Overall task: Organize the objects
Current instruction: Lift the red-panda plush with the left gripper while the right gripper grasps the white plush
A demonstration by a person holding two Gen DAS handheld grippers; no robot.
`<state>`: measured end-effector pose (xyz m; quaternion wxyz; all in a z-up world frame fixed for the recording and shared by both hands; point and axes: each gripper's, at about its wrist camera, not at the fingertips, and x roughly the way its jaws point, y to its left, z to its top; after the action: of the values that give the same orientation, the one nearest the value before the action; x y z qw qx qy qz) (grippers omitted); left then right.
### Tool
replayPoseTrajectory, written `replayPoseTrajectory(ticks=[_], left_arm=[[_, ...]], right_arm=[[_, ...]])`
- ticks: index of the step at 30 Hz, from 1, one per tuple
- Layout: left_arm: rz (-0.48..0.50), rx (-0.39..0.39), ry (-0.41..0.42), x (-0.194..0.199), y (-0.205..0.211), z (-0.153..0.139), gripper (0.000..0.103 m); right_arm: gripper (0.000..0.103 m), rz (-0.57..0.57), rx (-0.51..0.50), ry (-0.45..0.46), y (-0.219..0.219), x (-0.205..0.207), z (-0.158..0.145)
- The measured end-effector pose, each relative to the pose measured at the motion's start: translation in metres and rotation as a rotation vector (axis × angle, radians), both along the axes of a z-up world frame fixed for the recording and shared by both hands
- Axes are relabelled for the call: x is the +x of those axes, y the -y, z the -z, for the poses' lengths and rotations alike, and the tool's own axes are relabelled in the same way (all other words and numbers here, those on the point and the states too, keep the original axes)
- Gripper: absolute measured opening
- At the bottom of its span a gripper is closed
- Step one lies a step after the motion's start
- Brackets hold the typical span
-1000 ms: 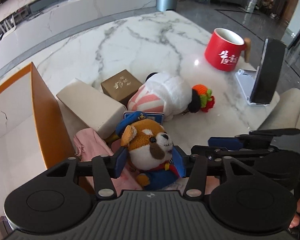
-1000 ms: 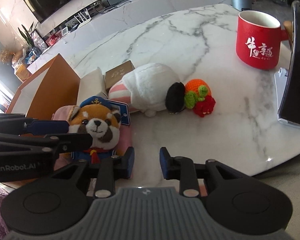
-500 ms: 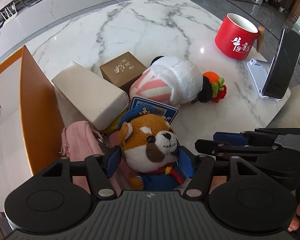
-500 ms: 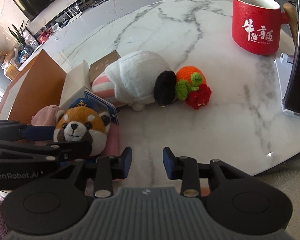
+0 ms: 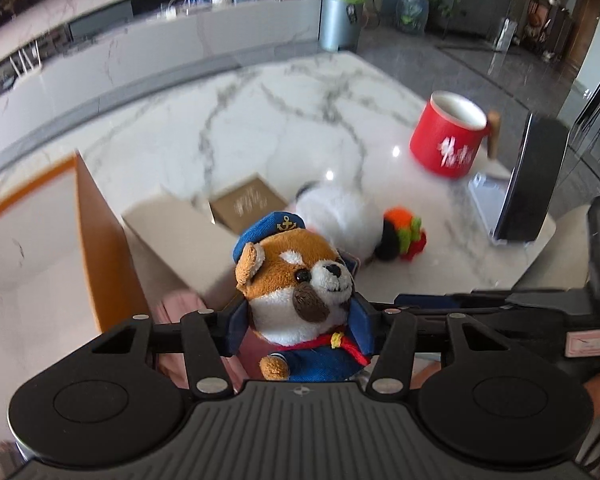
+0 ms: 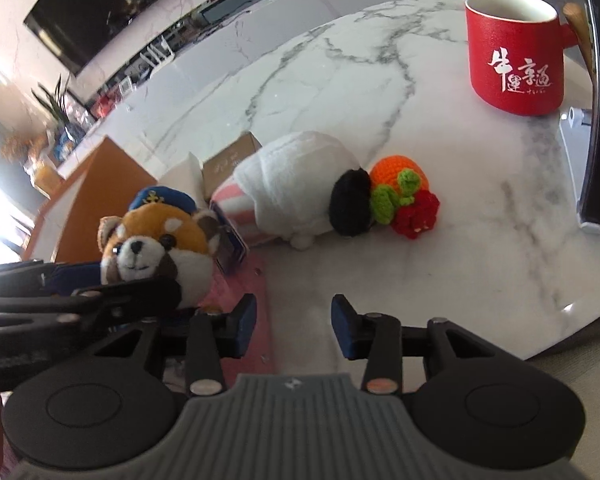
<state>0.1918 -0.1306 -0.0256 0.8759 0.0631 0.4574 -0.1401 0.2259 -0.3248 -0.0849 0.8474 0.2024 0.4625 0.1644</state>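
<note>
Lifted since before, red panda plush [image 5: 300,280] sits clamped in left gripper [image 5: 302,328]; right gripper [image 6: 294,330] released, empty.

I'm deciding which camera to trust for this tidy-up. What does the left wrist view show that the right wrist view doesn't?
Only the left wrist view shows the left gripper, whose jaws have just been closing, clamped on the red panda plush, and the white inside of the orange box.

Only the right wrist view shows the right gripper, whose jaws have just been opening, empty over the marble table, and the wall television.

Both show the plush, red mug, white plush, crochet fruit and brown box.
</note>
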Motion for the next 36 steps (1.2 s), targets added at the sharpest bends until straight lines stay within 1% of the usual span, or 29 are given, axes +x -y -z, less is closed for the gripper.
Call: replayPoseTrajectory(ticks=[1,3,5,7,9,10,13,15,16,19,21,24,27,29,33,36], left_arm=[[0.0,0.01,0.021,0.002,0.0,-0.005,0.061],[-0.002,0.031,0.064,0.006,-0.001,-0.013,0.061],[-0.009,0.054,0.089,0.014,-0.002,-0.018,0.061],[-0.015,0.077,0.108,0.021,-0.003,-0.02,0.061],[-0.008,0.103,0.12,0.03,-0.001,-0.02,0.061],[-0.006,0.118,0.124,0.033,0.001,-0.018,0.061],[0.002,0.182,0.143,0.04,0.007,-0.013,0.061],[0.004,0.215,0.149,0.043,0.011,-0.009,0.061],[0.003,0.215,0.148,0.043,0.009,-0.007,0.061],[-0.017,0.186,0.14,0.046,0.004,-0.007,0.061],[-0.028,0.174,0.143,0.047,0.0,-0.008,0.061],[-0.036,0.161,0.148,0.047,-0.006,-0.01,0.061],[-0.043,0.141,0.149,0.047,-0.012,-0.011,0.061],[-0.048,0.123,0.149,0.047,-0.017,-0.012,0.061],[-0.052,0.075,0.138,0.045,-0.024,-0.013,0.061],[-0.06,0.029,0.14,0.039,-0.032,-0.021,0.061]], right_arm=[[0.048,0.025,0.023,0.002,0.001,0.002,-0.001],[0.055,0.098,0.08,0.008,0.003,0.005,-0.003],[0.061,0.186,0.135,0.014,0.005,0.008,-0.003],[0.075,0.26,0.192,0.006,0.007,0.01,-0.001],[0.081,0.315,0.264,-0.031,0.008,0.015,0.005],[0.081,0.34,0.292,-0.064,0.008,0.019,0.009],[0.081,0.398,0.308,-0.151,0.005,0.028,0.019],[0.081,0.449,0.338,-0.174,0.005,0.032,0.022],[0.081,0.471,0.342,-0.175,0.005,0.034,0.021],[0.081,0.536,0.306,-0.163,0.0,0.04,0.017],[0.082,0.567,0.302,-0.182,-0.005,0.044,0.017],[0.082,0.594,0.314,-0.21,-0.014,0.05,0.02],[0.082,0.601,0.304,-0.205,-0.021,0.053,0.024],[0.08,0.591,0.277,-0.181,-0.024,0.054,0.023],[0.073,0.532,0.226,-0.155,-0.027,0.056,0.02],[0.069,0.502,0.187,-0.145,-0.027,0.054,0.014]])
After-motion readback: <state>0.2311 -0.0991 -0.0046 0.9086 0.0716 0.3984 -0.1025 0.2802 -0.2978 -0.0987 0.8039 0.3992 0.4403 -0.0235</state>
